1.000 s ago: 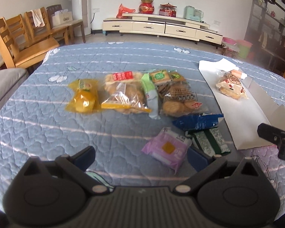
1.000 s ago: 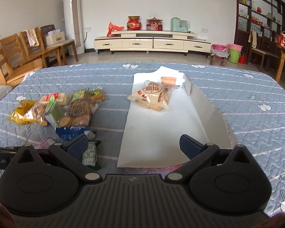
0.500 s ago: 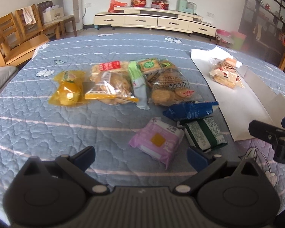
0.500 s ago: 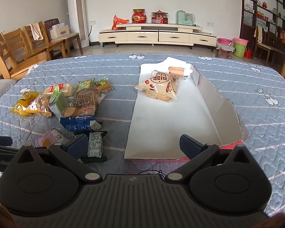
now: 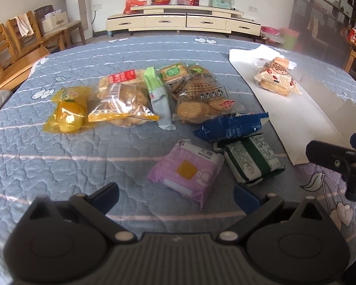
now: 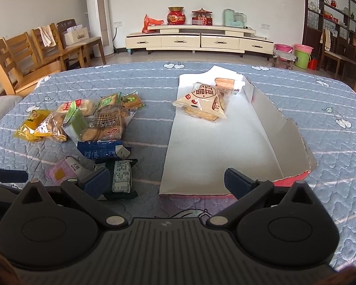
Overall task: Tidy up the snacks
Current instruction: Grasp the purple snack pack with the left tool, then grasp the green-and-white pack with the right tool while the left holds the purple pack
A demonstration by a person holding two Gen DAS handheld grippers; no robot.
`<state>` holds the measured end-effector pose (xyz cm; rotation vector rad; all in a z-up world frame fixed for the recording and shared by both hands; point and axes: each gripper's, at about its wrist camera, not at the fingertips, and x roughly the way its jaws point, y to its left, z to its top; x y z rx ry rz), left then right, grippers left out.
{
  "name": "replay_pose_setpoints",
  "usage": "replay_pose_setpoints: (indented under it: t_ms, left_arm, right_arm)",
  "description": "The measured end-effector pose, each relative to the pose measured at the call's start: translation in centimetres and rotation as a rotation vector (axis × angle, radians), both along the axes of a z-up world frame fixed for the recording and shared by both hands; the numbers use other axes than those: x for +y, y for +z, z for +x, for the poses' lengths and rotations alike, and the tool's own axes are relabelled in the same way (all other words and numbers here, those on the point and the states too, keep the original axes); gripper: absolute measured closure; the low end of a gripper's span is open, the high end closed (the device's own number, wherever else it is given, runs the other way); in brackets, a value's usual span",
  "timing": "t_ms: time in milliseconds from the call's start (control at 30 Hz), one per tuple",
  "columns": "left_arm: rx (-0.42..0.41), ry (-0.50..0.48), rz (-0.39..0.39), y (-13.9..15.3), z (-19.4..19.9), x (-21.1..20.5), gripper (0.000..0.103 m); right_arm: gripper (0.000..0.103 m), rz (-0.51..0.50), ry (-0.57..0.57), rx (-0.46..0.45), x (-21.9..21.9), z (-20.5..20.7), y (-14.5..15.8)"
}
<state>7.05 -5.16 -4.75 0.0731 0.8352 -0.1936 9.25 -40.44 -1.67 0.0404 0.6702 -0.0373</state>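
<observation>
The purple packet (image 5: 186, 169) lies on the blue quilt (image 5: 59, 166) just ahead of the left gripper (image 5: 175, 193), closer and larger in the left wrist view than a second ago, since that gripper has moved in towards it. Its jaws stand wide apart and empty. Beside the packet sit one green-and-white packet (image 5: 250, 159) and one dark blue wrapper (image 5: 230, 125). Behind them five more snacks cluster: a yellow bag (image 5: 67, 111), two clear bags of biscuits (image 5: 123, 102), a pale green stick (image 5: 157, 95) and a small green cracker pack (image 5: 174, 72). The white cardboard tray (image 6: 213, 147) holds two packets (image 6: 205, 101) at its far end. The right gripper (image 6: 167, 182) hovers at the tray's near edge, jaws apart, holding nothing
</observation>
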Motion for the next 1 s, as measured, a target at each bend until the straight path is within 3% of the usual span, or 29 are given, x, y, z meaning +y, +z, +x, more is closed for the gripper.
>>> replay_pose_setpoints:
  t_ms: [300,367,400,433,500,1000]
  left_arm:
    - [-0.031,-0.043,0.006,-1.6,1.2,0.0,0.007]
    - [-0.054,-0.061,-0.003,-1.5,1.4,0.0,0.016]
    - [-0.065,-0.066,-0.006,-1.4,1.4,0.1,0.026]
    - [-0.077,-0.076,-0.010,-1.2,1.3,0.1,0.044]
    - [-0.086,-0.073,-0.002,-1.0,1.2,0.2,0.049]
    - [-0.108,0.075,-0.029,0.6,-0.2,5.1,0.051]
  right_arm:
    - [0.000,0.009,0.003,0.025,0.0,0.4,-0.6]
    - [0.000,0.013,0.010,0.030,0.1,0.5,-0.8]
    - [0.000,0.017,0.014,0.035,0.1,0.6,-0.9]
    - [0.000,0.023,0.021,0.037,0.2,0.6,-1.0]
    - [0.000,0.034,0.037,0.044,0.4,0.8,-1.2]
    - [0.000,-0.037,0.202,0.168,5.7,4.8,-4.5]
